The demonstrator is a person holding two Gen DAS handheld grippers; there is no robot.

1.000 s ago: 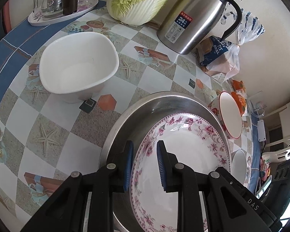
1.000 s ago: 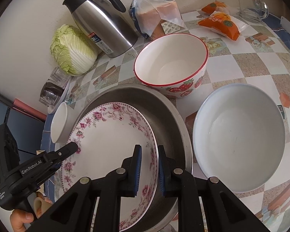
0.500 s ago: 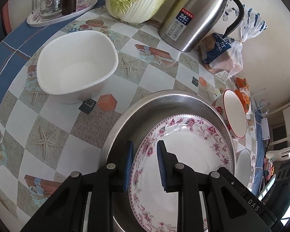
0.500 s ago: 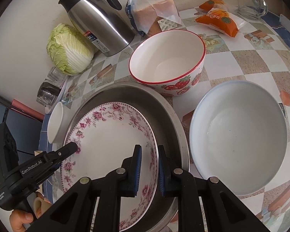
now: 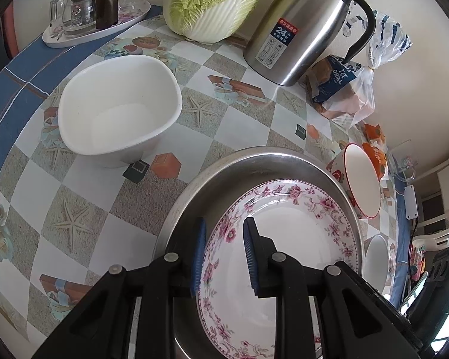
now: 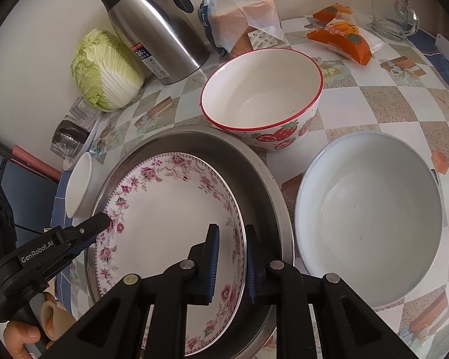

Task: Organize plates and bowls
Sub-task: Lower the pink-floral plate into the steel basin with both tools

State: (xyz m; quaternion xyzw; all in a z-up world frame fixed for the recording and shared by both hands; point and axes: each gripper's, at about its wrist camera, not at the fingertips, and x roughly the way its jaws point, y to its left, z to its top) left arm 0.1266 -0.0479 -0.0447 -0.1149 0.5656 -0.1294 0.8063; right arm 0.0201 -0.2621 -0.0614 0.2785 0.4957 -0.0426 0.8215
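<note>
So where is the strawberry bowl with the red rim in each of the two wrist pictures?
Left wrist view: the strawberry bowl is at the right edge, seen from the side, just past the steel basin.
Right wrist view: the bowl is at upper centre, behind the basin, left of the pale blue bowl.
Shared landmark: the steel thermos jug near the wall, beside the cabbage.

Home kitchen table, patterned tablecloth (image 5: 83,203), cabbage (image 5: 218,3), thermos jug (image 5: 302,30)
</note>
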